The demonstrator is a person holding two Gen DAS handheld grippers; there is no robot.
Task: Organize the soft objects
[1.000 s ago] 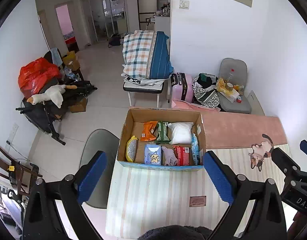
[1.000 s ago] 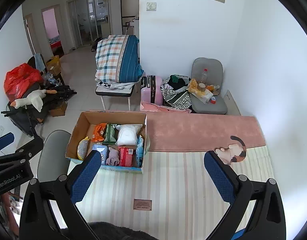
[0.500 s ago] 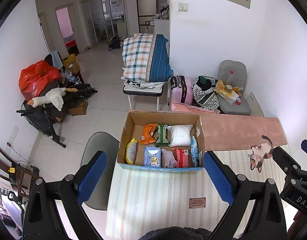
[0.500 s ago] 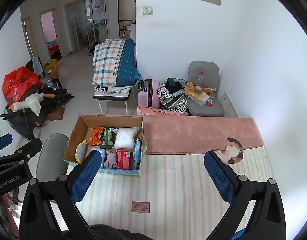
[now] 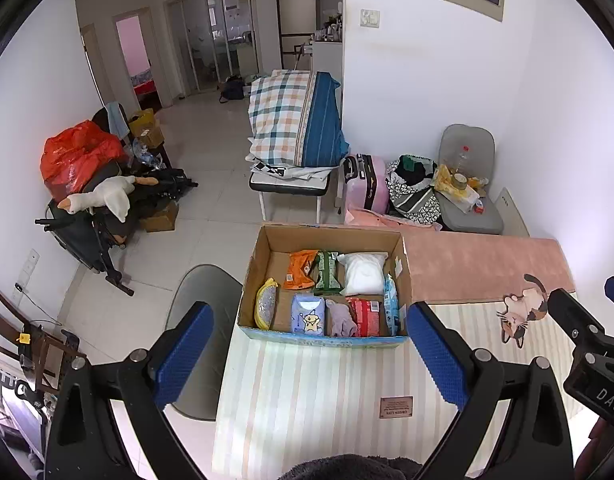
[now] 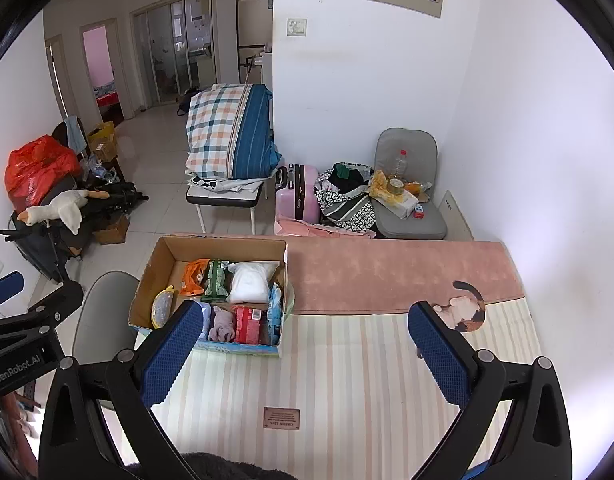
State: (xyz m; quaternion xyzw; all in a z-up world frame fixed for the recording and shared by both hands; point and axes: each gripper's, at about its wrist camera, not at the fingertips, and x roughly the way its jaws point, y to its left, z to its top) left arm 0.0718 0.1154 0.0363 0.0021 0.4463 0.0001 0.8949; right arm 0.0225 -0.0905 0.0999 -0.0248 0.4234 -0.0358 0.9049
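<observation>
From where I stand, everything hinges on the cardboard box (image 5: 323,280), which sits at the far left corner of the striped mat (image 5: 327,392) with its soft contents packed inside. The left hand-held gripper (image 5: 309,352) hangs almost squarely in front of the box, its two blue pads spread wide with nothing between them, and the box's near wall falls right in the gap between its fingers. The right hand-held gripper (image 6: 307,356) is likewise spread and empty, but for it the box lies ahead and off to the left, so that its left pad overlaps the box's near corner in its own view. I judge the left one the nearer and better lined up for a straight reach forward and down. The box's long axis runs across the line of approach, left to right, and the things inside lie in two rows: toward the box's far wall an orange packet (image 5: 303,269), a green packet (image 5: 327,268) and a white pouch (image 5: 363,274); toward its near wall a yellow-edged pouch (image 5: 265,307), a blue tissue pack (image 5: 308,314), a mauve soft toy (image 5: 341,316), a red pack (image 5: 365,314) and a blue packet (image 5: 391,302) standing on edge against the box's right wall. Most packets lie with their length pointing from near wall to far wall, so fingers closing side to side would span their narrow width, I reckon.
</observation>
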